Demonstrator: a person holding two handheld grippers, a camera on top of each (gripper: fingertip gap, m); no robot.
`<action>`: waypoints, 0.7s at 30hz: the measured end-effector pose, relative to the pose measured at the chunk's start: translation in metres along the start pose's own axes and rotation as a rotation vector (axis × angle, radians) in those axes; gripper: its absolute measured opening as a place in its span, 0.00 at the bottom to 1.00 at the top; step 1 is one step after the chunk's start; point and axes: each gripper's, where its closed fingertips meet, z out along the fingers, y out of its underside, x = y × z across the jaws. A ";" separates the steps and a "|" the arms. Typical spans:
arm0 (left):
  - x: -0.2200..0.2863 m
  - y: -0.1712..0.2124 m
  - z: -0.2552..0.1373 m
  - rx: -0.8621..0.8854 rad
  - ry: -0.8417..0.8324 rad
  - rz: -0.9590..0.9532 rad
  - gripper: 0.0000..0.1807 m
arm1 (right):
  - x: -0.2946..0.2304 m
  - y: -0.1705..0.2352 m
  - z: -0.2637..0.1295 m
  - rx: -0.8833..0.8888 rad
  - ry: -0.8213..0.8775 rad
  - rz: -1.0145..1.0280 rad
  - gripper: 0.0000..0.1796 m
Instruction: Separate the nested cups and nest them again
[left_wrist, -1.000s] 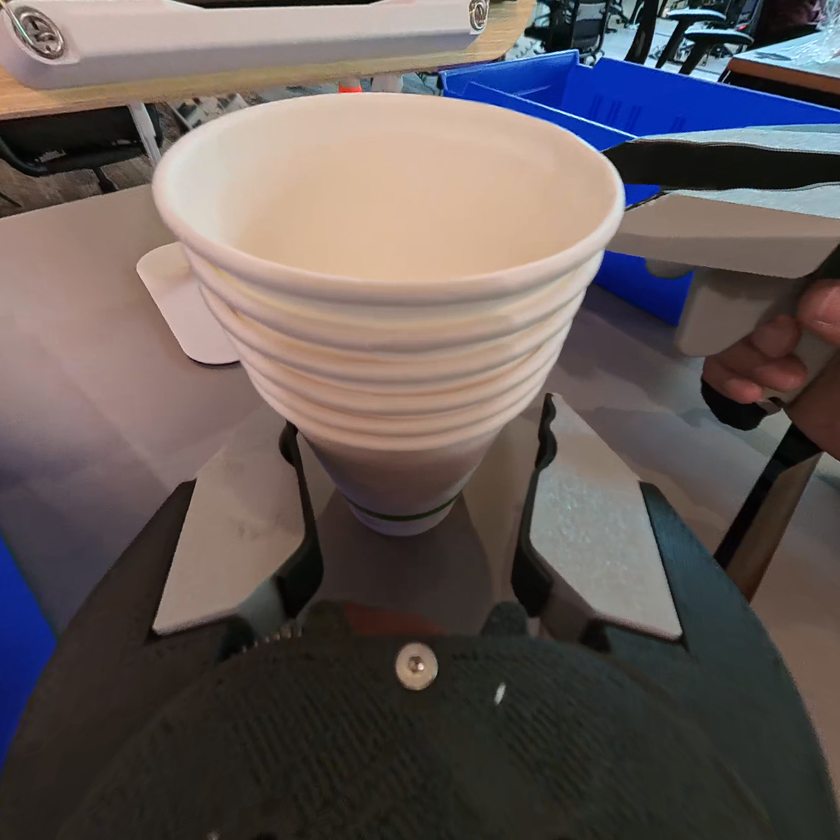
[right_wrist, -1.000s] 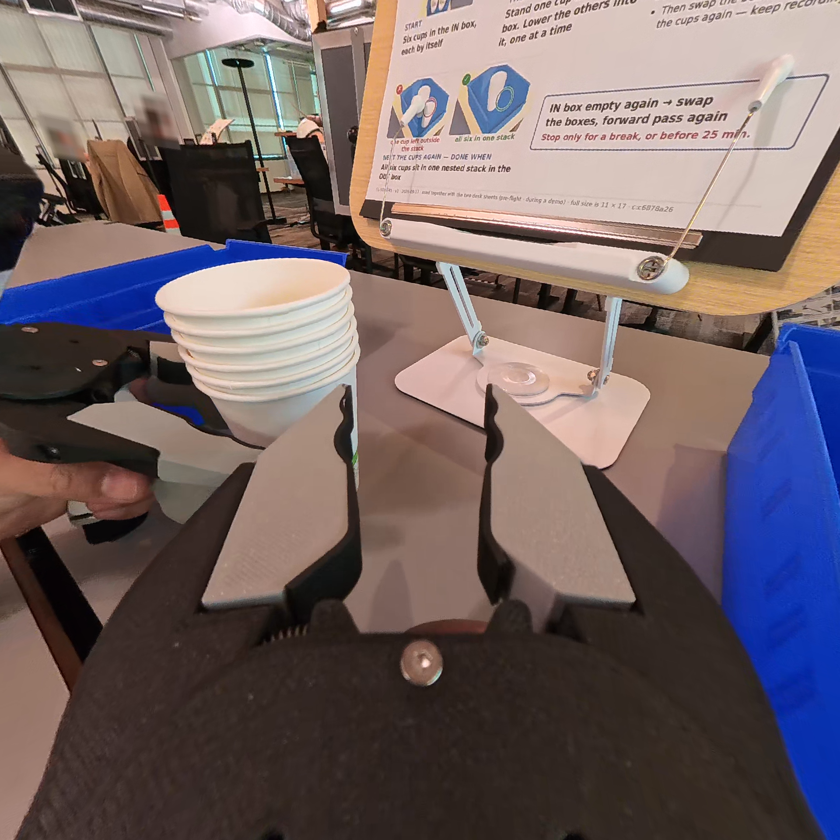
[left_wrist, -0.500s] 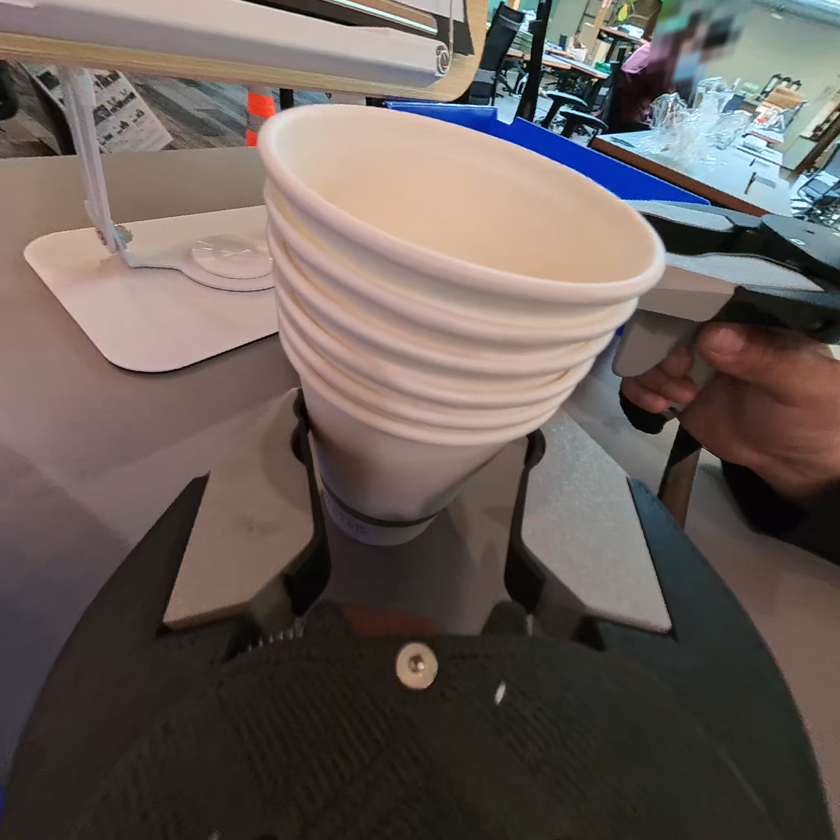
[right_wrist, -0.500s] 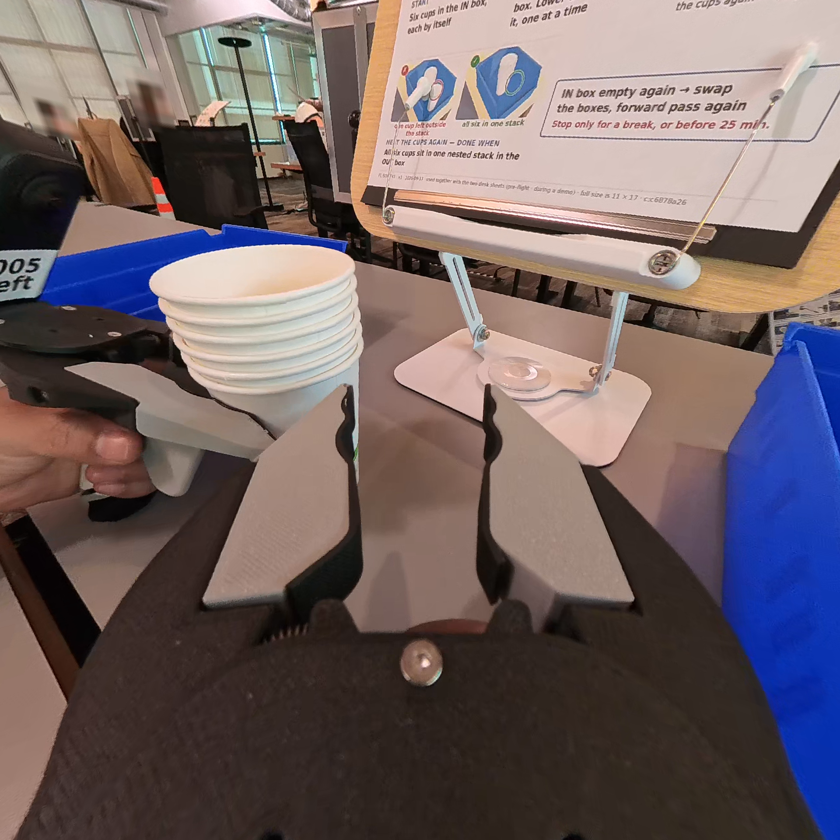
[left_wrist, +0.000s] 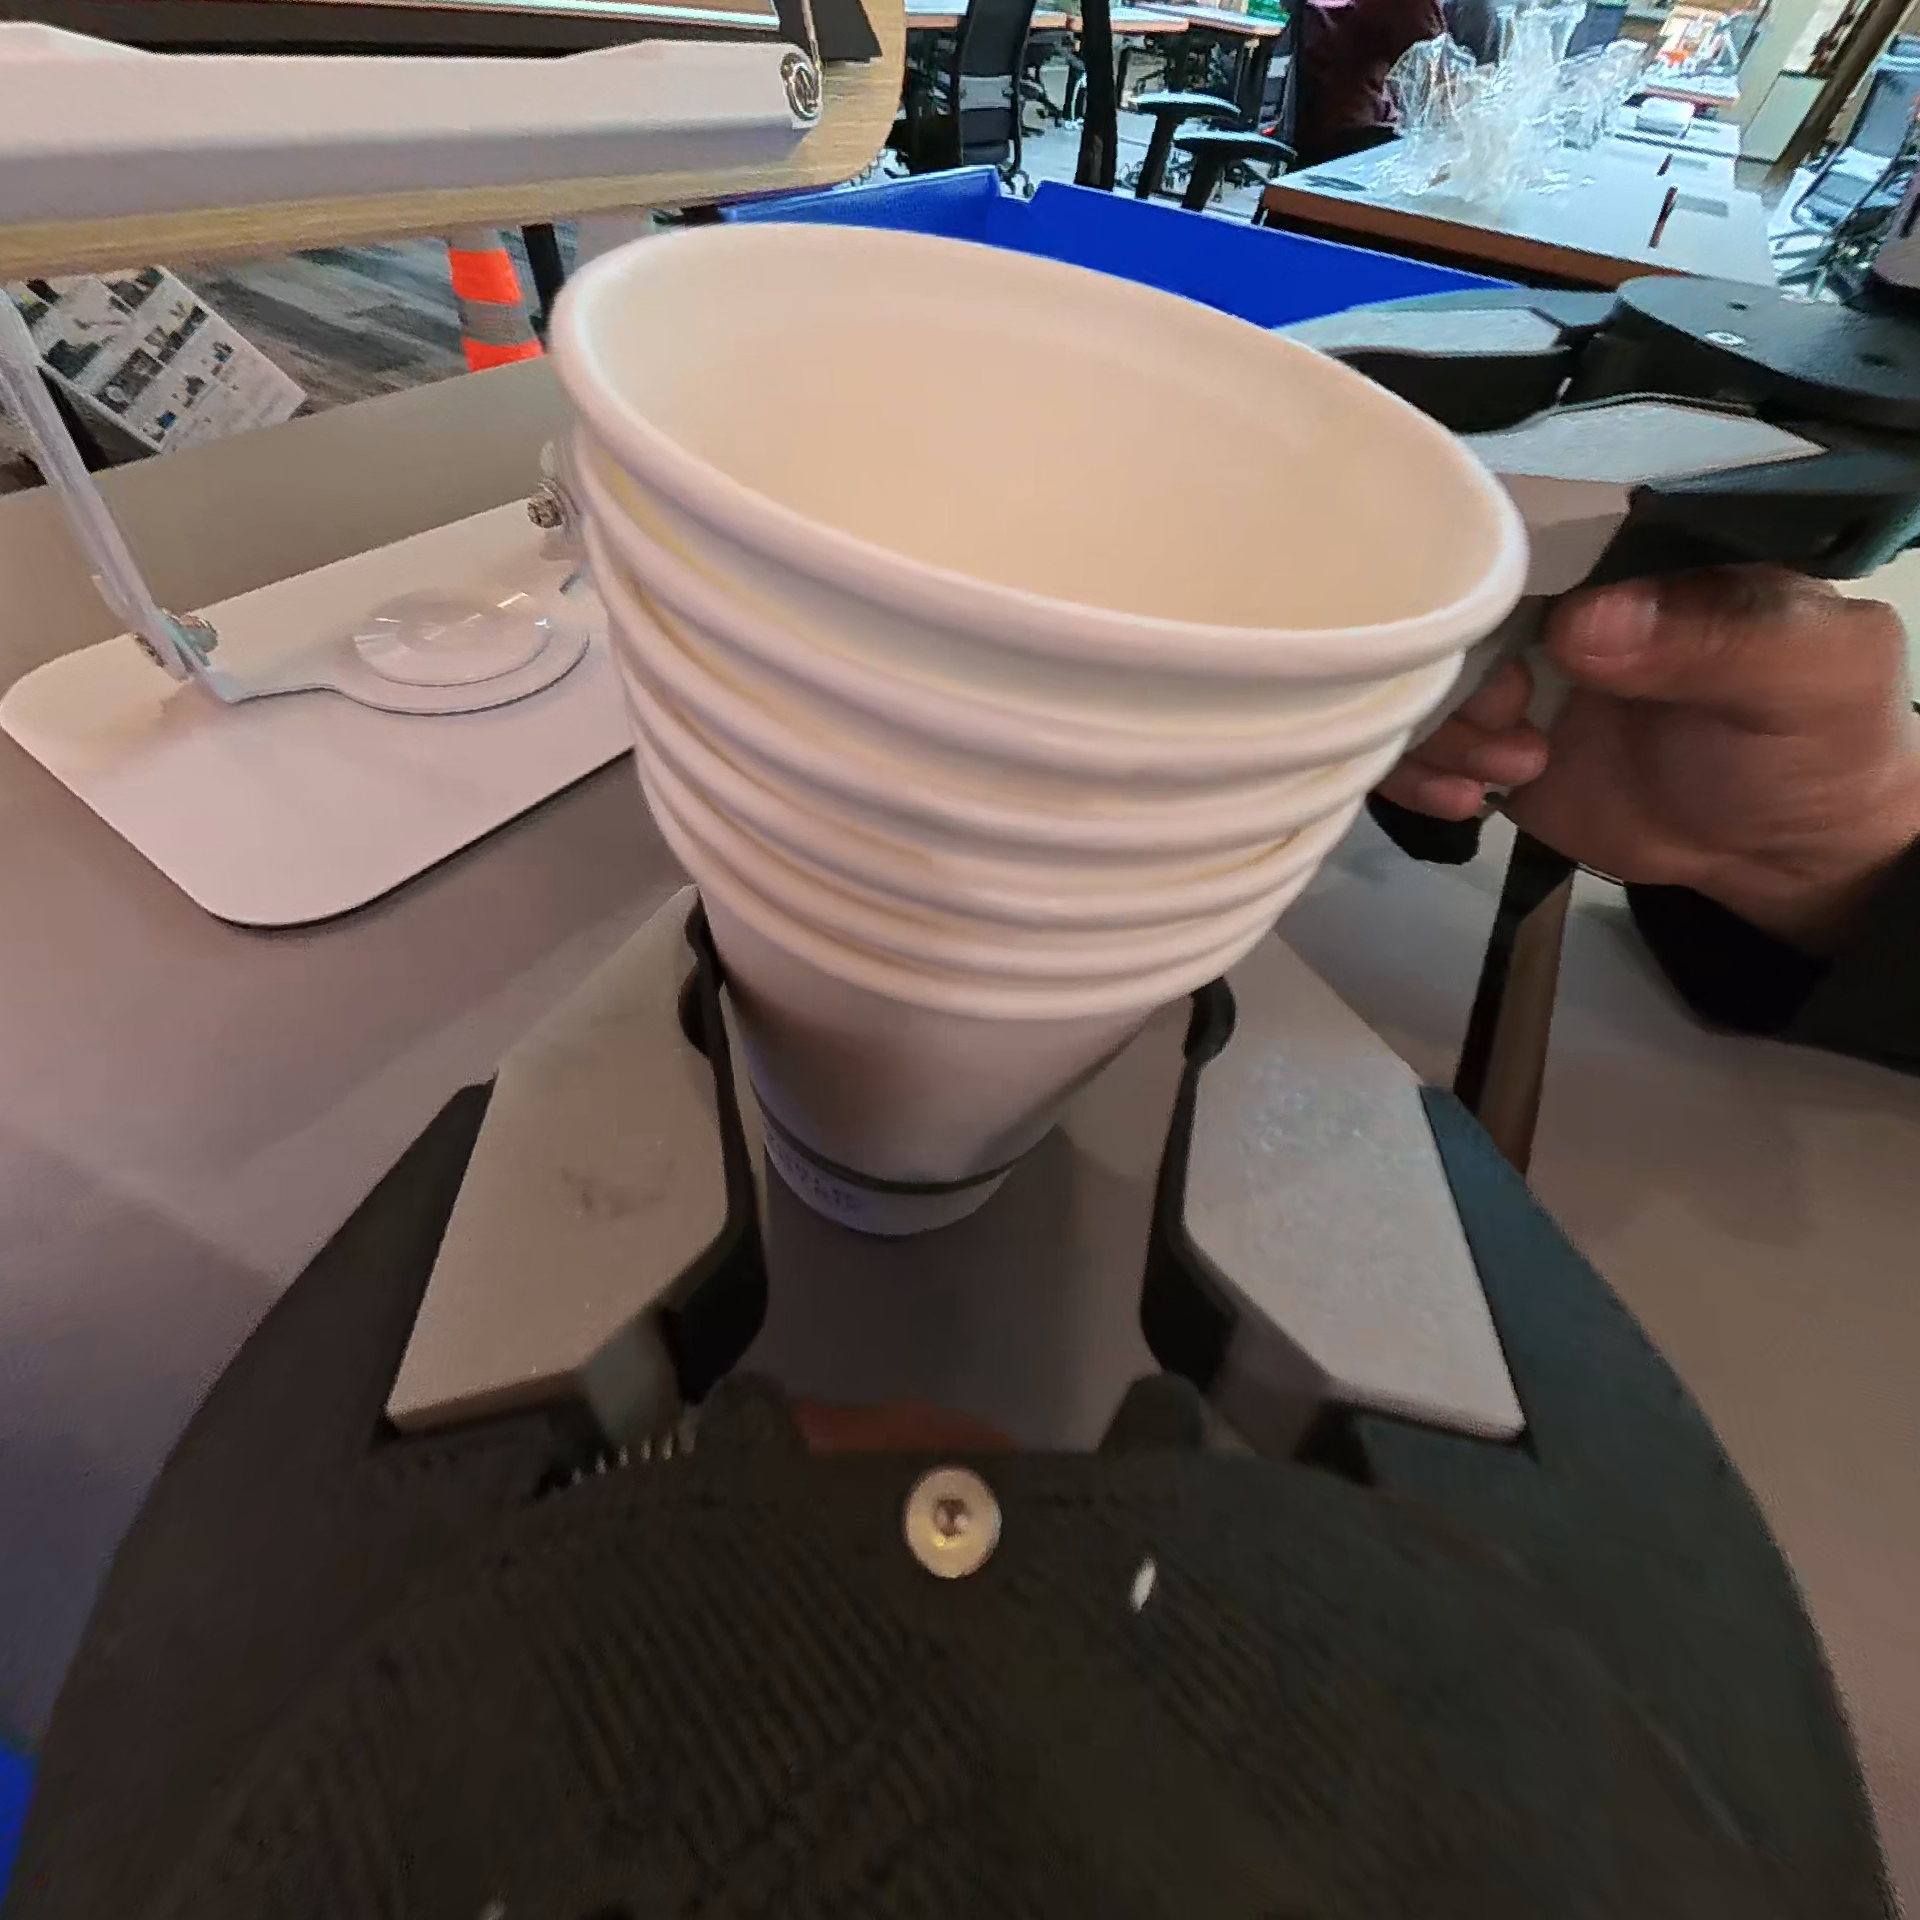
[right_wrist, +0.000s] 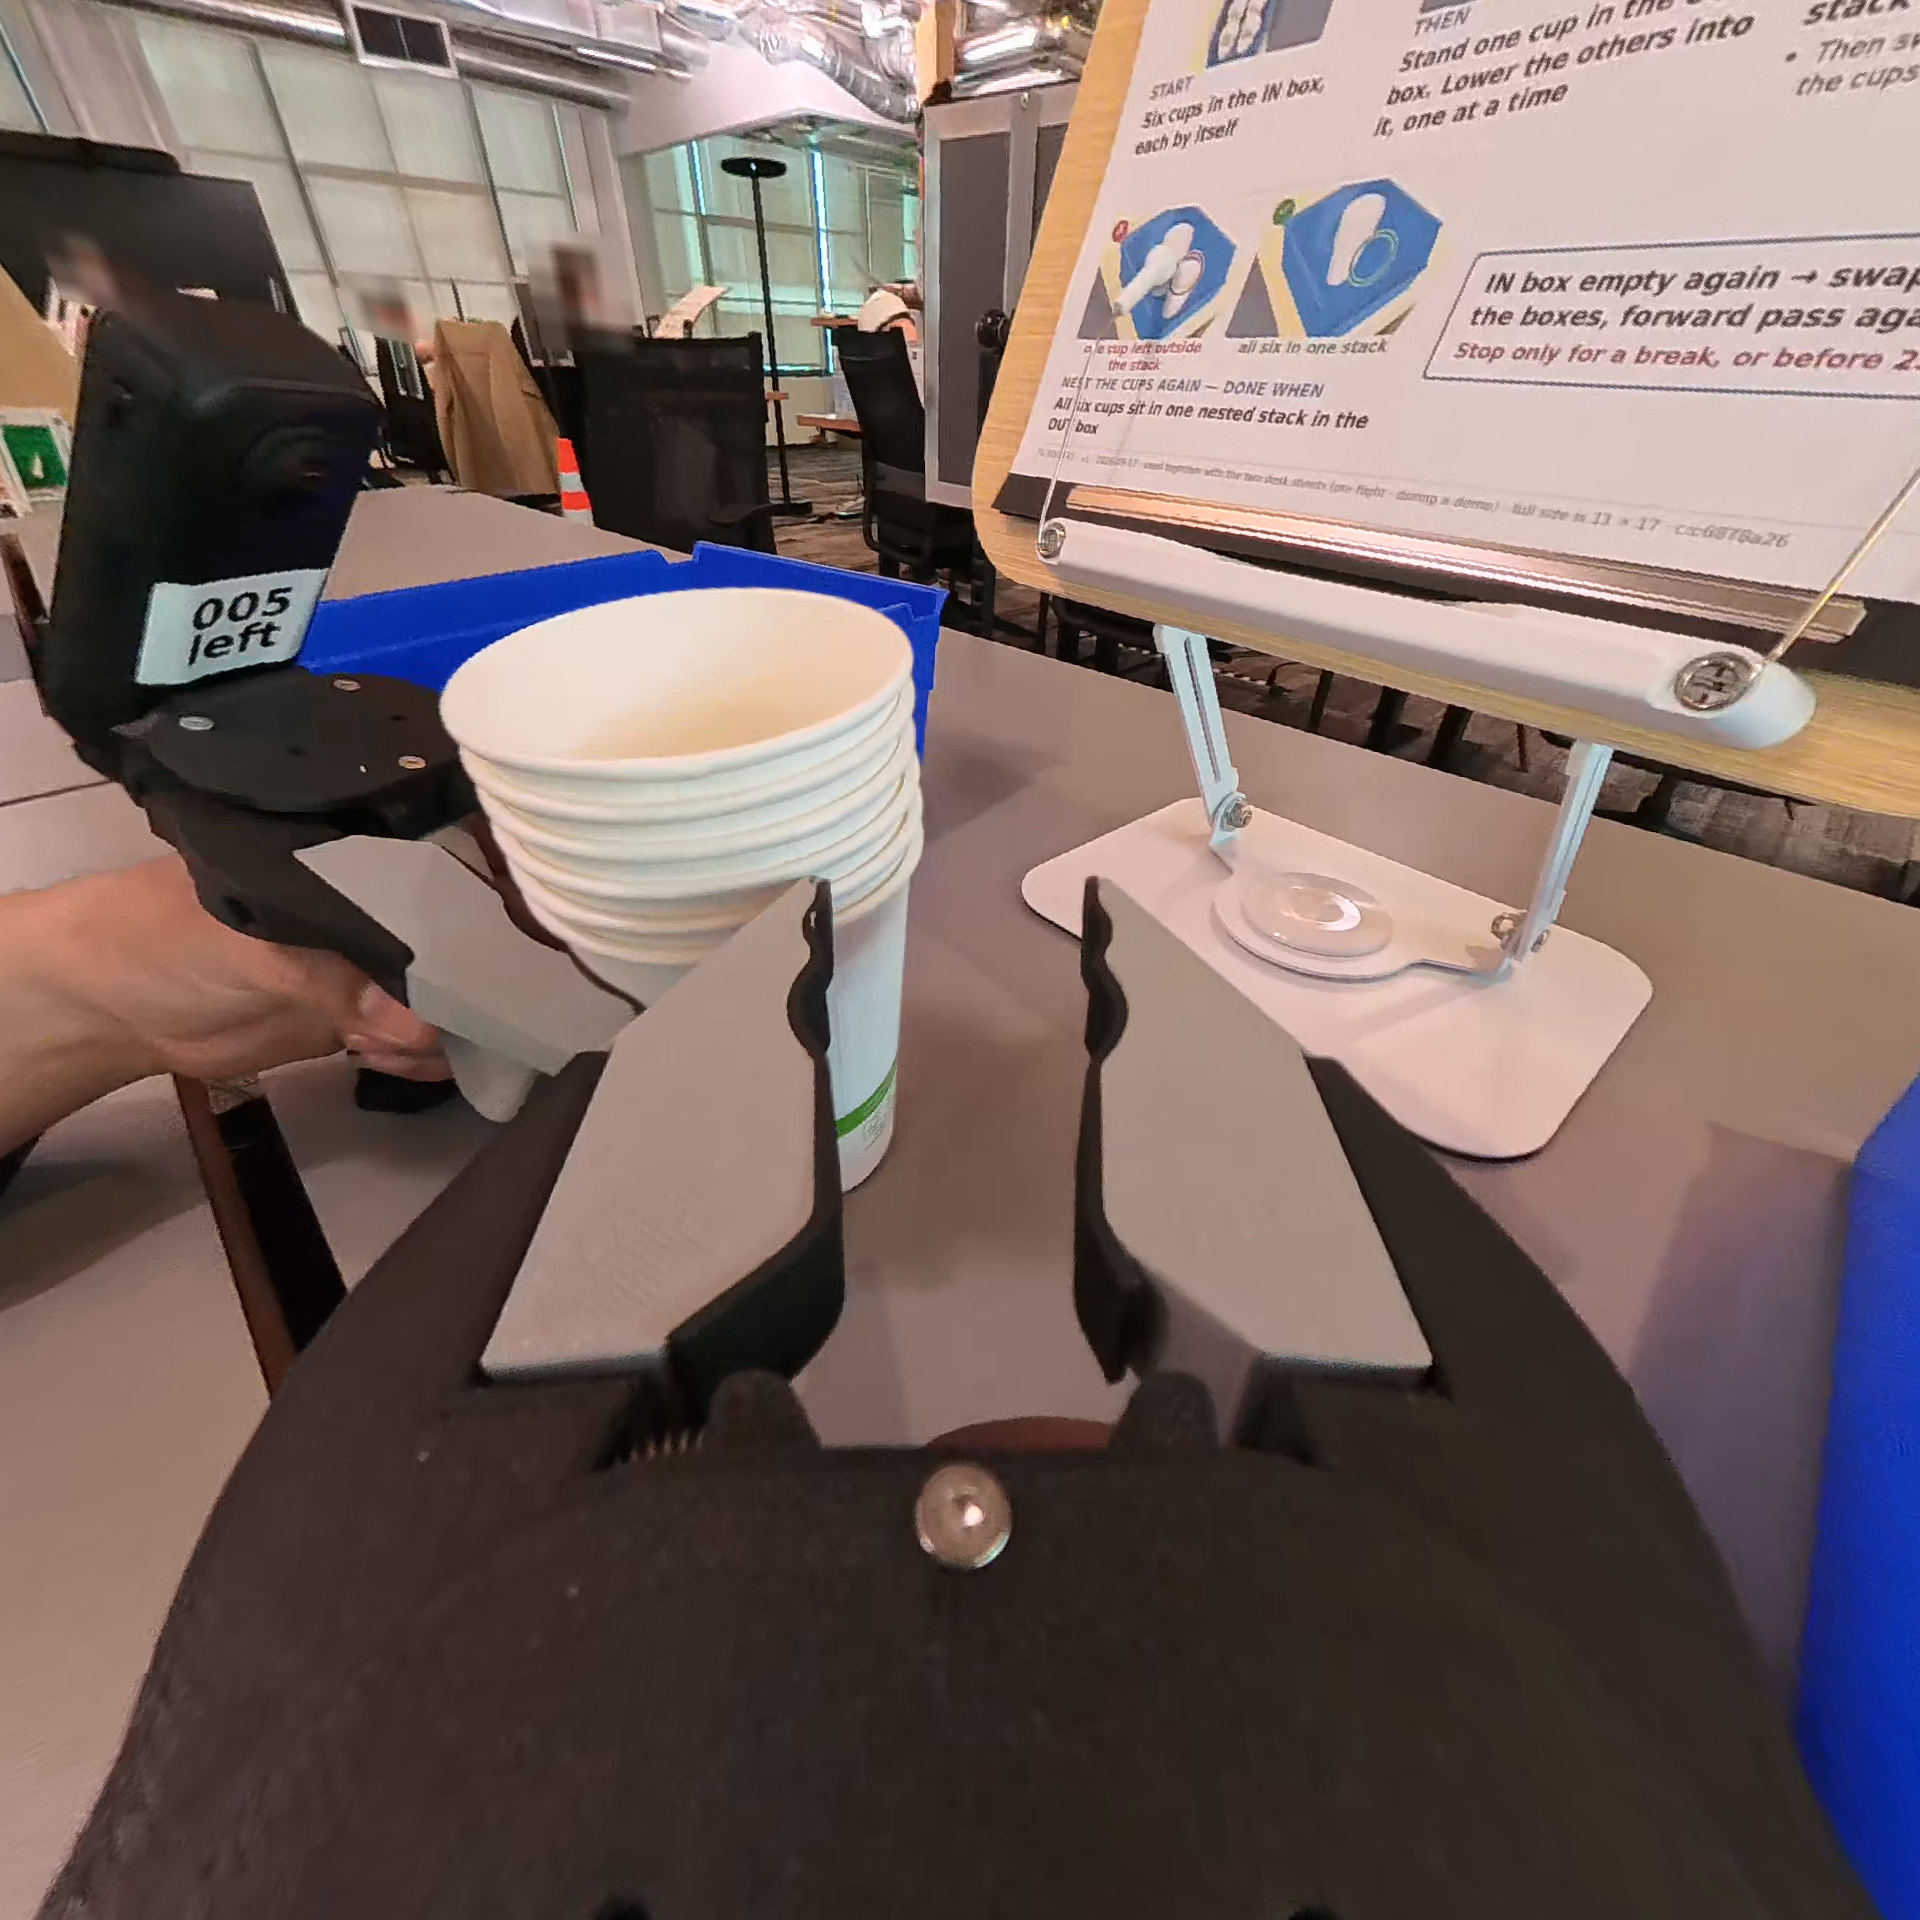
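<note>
A stack of several nested white paper cups (left_wrist: 987, 727) fills the left wrist view and leans slightly to the right. My left gripper (left_wrist: 956, 977) is shut on the lowest cup, just above its green band. In the right wrist view the stack (right_wrist: 686, 790) is at centre left, with its base at or just above the grey table; I cannot tell which. The left gripper (right_wrist: 488, 966) holds the stack from the left there. My right gripper (right_wrist: 951, 914) is open and empty, its left finger (right_wrist: 707, 1091) just in front of the stack. The right gripper also shows in the left wrist view (left_wrist: 1558, 436), beside the top rim.
A document stand with a white base (right_wrist: 1351, 987) stands on the table to the right of the stack and also shows in the left wrist view (left_wrist: 312, 748). One blue bin (right_wrist: 623, 603) is behind the stack and another (right_wrist: 1870, 1455) is at the right edge. The table's front edge runs at left. Left tips to right tips: about 8 centimetres. The white base (right_wrist: 1351, 987) is about equally far from each gripper, around 20 centimetres.
My left gripper's jaws have closed onto the lowest cup, and the stack now leans a little. My right gripper has come closer to the stack, still open.
</note>
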 end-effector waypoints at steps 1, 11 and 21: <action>0.000 0.000 -0.002 -0.001 -0.005 0.012 0.49 | 0.000 0.000 0.000 0.002 0.001 0.000 0.25; -0.002 0.000 -0.025 -0.002 -0.042 0.001 0.50 | 0.003 0.001 -0.001 -0.001 0.019 0.007 0.25; 0.010 -0.003 -0.026 0.017 0.014 -0.015 0.49 | 0.000 -0.003 -0.003 0.011 -0.003 0.015 0.25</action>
